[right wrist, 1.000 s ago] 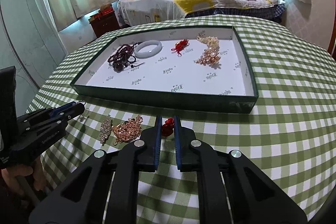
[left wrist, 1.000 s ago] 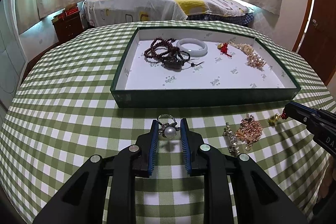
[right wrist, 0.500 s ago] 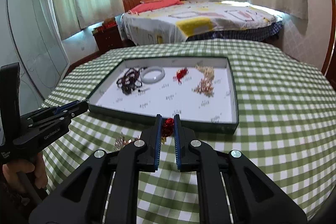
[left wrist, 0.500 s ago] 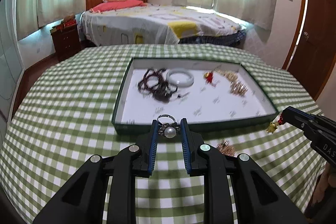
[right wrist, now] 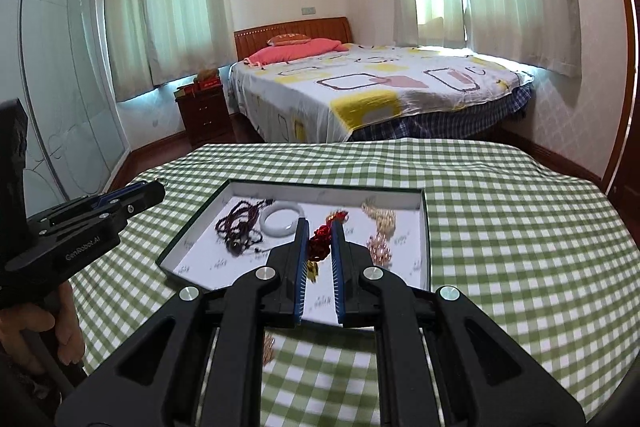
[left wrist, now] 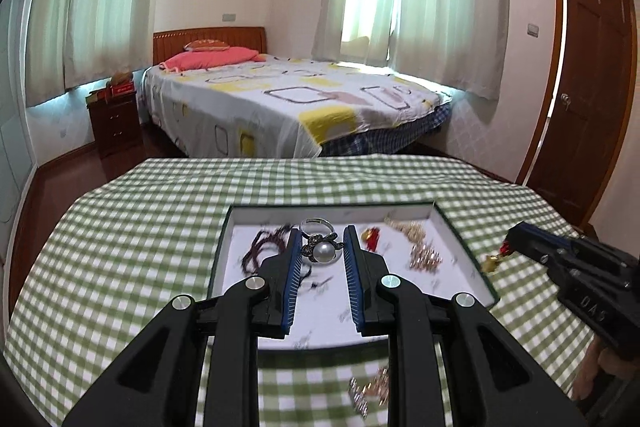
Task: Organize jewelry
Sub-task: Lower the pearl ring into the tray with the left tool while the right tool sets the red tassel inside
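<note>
My left gripper (left wrist: 320,243) is shut on a silver pearl ring (left wrist: 321,247) and holds it in the air above the near part of the dark green jewelry tray (left wrist: 219,255). My right gripper (right wrist: 320,231) is shut on a red and gold ornament (right wrist: 318,247), also held above the tray (right wrist: 425,227). It shows from the side in the left wrist view (left wrist: 516,233). In the tray lie dark beads (right wrist: 240,223), a white bangle (right wrist: 282,221), a red charm (right wrist: 338,215) and gold pearl pieces (right wrist: 380,227).
A gold brooch and a rhinestone piece (left wrist: 370,389) lie on the green checked tablecloth (left wrist: 120,267) in front of the tray. The left gripper's body (right wrist: 80,223) is at the left of the right wrist view. A bed stands beyond the table.
Both grippers have risen from the tablecloth with their pieces and moved forward over the tray. The jewelry on the cloth has stayed behind.
</note>
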The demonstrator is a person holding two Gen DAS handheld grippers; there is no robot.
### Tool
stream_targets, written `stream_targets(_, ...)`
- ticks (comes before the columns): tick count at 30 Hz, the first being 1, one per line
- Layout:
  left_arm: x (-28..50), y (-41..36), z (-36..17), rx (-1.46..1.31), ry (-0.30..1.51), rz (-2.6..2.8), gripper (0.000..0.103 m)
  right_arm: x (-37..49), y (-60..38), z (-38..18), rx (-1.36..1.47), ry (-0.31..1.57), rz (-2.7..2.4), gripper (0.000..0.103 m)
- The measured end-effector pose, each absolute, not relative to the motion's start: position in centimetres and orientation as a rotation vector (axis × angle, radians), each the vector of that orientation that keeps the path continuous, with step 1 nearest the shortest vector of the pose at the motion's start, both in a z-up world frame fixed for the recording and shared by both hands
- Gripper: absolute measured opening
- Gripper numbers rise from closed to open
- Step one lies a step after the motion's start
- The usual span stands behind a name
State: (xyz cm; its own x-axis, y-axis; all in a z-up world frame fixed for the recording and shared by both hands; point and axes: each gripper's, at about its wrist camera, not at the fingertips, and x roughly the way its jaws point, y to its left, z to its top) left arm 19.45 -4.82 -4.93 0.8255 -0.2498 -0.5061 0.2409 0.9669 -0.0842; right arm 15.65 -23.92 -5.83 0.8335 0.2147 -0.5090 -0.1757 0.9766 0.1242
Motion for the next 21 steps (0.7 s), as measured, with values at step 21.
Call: stream_targets(21,25.2,-10.1,-14.1,0.043,0.737,-0.309,0.022,21.6,-25.8,-14.7,0.108,0.754,0.129,0.012)
